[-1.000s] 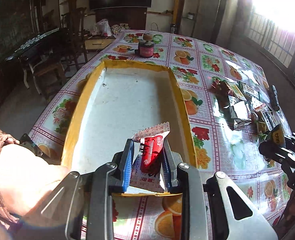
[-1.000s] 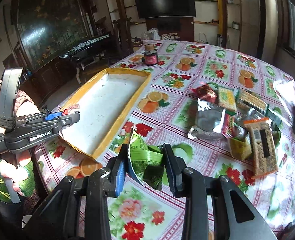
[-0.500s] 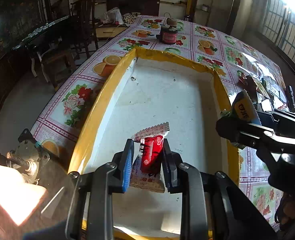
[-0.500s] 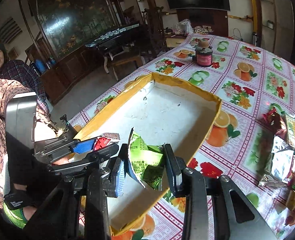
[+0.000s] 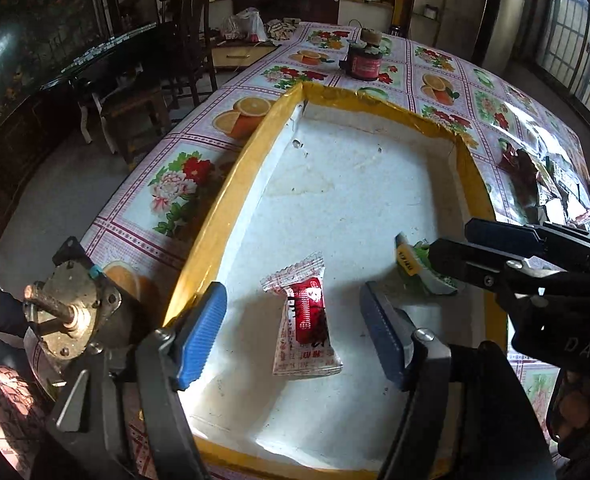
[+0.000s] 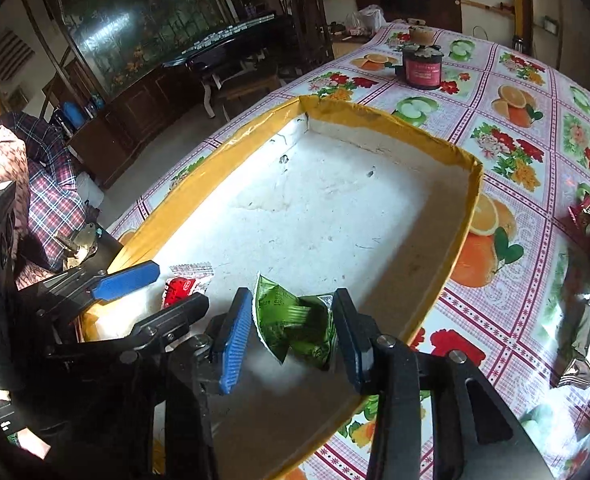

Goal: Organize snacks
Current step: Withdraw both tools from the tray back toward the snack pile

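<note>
A white tray with a yellow rim (image 5: 231,196) (image 6: 471,200) lies on the flowered tablecloth. A red-and-white snack packet (image 5: 305,320) lies flat on the tray floor near its front end; it also shows in the right wrist view (image 6: 181,286). My left gripper (image 5: 293,336) is open above it, its blue pads (image 5: 199,336) well apart on either side. My right gripper (image 6: 291,330) has its jaws parted around a green snack packet (image 6: 295,324) (image 5: 427,268) that sits in the tray's near right part.
A pile of loose snack packets (image 5: 543,184) (image 6: 587,280) lies on the table right of the tray. A dark jar (image 5: 365,64) (image 6: 421,68) stands beyond the tray's far end. Chairs and a dark table stand off to the left.
My left gripper opened and the red-and-white packet dropped flat onto the tray floor. My right gripper moved over the tray, lowered the green packet and its jaws widened.
</note>
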